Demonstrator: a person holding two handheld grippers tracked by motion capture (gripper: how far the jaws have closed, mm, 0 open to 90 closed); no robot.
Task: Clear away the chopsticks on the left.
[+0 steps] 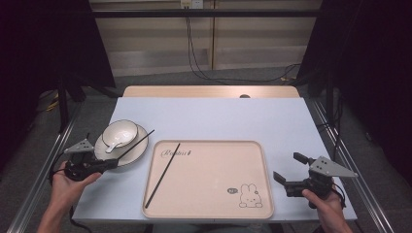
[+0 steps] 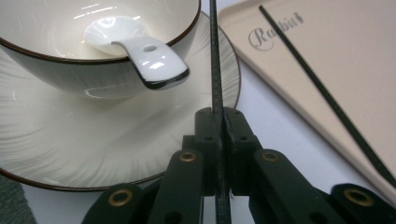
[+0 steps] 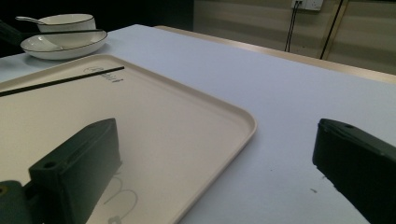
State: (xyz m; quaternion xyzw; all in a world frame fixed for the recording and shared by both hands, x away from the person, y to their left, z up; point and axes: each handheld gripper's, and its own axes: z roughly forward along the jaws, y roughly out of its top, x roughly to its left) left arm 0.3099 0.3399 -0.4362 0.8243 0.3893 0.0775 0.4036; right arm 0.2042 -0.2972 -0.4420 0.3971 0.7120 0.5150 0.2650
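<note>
Left gripper [image 1: 111, 163] clamped tight on one thin black chopstick [image 2: 215, 65], pinched between the two black pads near its lower end; the stick runs straight out from the jaws, slanting up over the rim of the white dark-rimmed plate [image 2: 60, 154] toward the beige tray's near-left corner region. The plate sits near the left edge of the pale blue tabletop [image 1: 209, 119] and carries a white bowl with a dark rim [image 1: 119, 132], a white ceramic spoon [image 2: 140, 51] resting inside with its handle over the bowl's edge. A second black chopstick [image 1: 163, 174] lies loose and diagonal on the left part of the beige rectangular tray with a rabbit drawing [image 1: 218, 204], well apart from either gripper. Left hand [image 1: 68, 187] wraps the gripper body from below, at the tabletop's left edge, gripper pointing right toward the plate. Right gripper [image 1: 286, 167] released, jaws wide, nothing between them, just beside the tray's right edge; right hand [image 1: 326, 204] near the tabletop's front-right corner.
</note>
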